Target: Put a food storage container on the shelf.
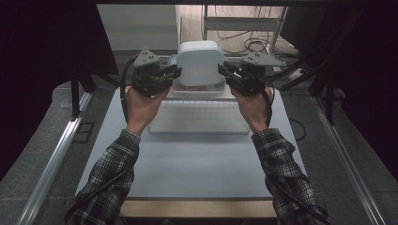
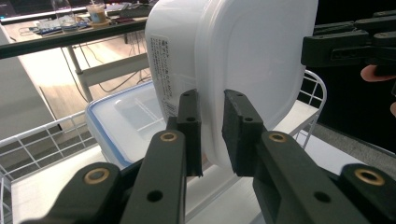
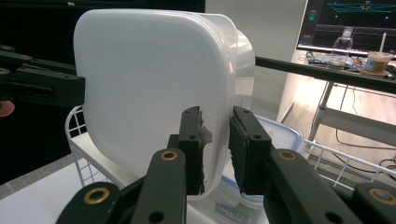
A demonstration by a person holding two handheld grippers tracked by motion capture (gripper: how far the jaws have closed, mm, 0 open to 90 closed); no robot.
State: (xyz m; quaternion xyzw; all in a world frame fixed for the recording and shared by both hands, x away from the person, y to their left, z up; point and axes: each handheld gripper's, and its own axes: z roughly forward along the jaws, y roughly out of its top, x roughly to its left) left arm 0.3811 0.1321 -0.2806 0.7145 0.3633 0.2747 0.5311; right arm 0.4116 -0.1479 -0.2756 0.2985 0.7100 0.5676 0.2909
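A white lidded plastic container is held up on its side between the two grippers, above the far end of the table. My left gripper pinches its left rim, and its pads press on the edge of the container. My right gripper grips the opposite rim, its pads squeezing the container. Each gripper view also shows the other gripper farther off: the right gripper and the left gripper.
Below the held container a second box with a blue-rimmed lid sits in a white wire rack at the far end of the pale table. Metal rails run along both sides. A desk with a monitor stands behind.
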